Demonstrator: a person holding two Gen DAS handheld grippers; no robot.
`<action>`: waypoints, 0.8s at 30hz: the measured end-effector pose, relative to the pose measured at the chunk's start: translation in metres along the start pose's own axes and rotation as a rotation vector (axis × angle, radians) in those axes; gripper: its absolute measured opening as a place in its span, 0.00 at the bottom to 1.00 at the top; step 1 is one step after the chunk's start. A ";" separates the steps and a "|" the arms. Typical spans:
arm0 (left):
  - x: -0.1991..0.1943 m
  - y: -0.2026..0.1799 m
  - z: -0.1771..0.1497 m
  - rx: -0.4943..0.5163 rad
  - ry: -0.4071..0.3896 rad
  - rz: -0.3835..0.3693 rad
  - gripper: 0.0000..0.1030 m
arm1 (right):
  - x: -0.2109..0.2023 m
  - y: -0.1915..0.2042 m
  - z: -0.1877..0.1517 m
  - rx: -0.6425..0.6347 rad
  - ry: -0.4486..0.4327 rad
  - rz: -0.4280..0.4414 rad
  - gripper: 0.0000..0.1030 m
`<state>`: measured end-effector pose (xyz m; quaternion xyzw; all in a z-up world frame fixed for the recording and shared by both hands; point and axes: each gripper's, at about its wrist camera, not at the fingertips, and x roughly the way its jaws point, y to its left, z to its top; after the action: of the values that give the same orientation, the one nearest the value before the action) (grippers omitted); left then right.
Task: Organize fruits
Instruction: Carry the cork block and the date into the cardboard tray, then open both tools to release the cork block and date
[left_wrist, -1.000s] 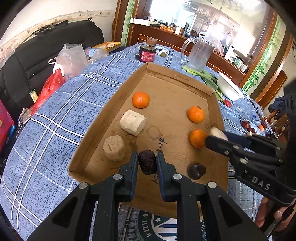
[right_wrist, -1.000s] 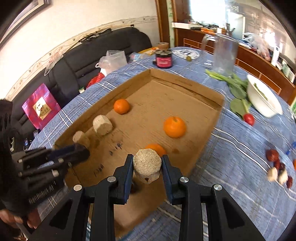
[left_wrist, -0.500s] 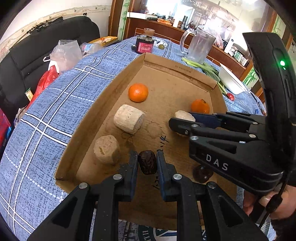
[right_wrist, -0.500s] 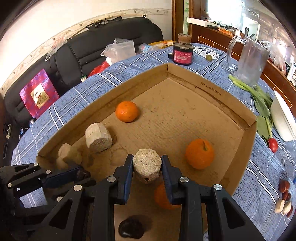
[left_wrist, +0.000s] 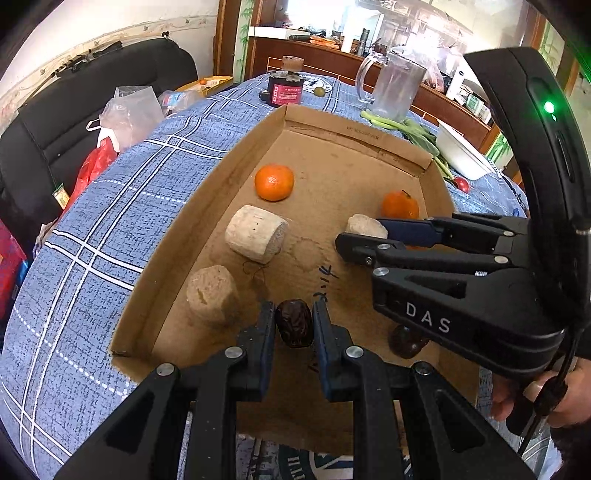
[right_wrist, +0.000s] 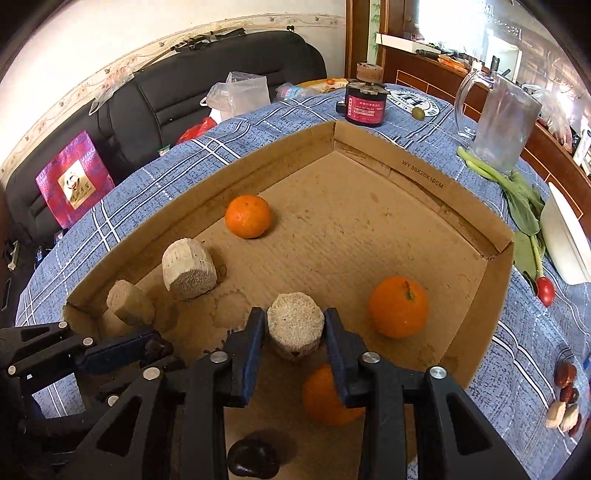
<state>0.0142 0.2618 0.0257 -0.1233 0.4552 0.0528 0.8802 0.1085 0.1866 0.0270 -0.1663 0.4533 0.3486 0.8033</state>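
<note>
A shallow cardboard tray lies on the blue checked cloth. My left gripper is shut on a dark wrinkled date just above the tray's near end. In the right wrist view a beige cut cylinder rests on the tray floor between the fingers of my right gripper. Its jaws are opening and the pads stand just off the piece. Three oranges, two more beige pieces and a dark round fruit lie in the tray.
A glass jug, a red-labelled jar, leafy greens and a white dish stand beyond the tray. Loose dates lie on the cloth at the right. Plastic bags and a black sofa are at the left.
My right gripper has carried the beige piece leftward over the tray and down to the floor, and its jaws now stand slightly wider. The left gripper has kept still with the date.
</note>
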 end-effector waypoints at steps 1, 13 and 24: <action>-0.002 0.000 -0.001 0.006 -0.003 0.006 0.19 | -0.003 0.000 -0.001 0.002 -0.004 -0.002 0.41; -0.035 -0.005 -0.010 -0.019 -0.075 0.066 0.50 | -0.059 -0.013 -0.030 0.093 -0.063 -0.031 0.52; -0.055 -0.058 -0.016 0.045 -0.120 0.034 0.57 | -0.128 -0.060 -0.105 0.250 -0.120 -0.100 0.60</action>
<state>-0.0186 0.2023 0.0718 -0.0921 0.4049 0.0648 0.9074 0.0428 0.0305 0.0765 -0.0663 0.4355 0.2582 0.8598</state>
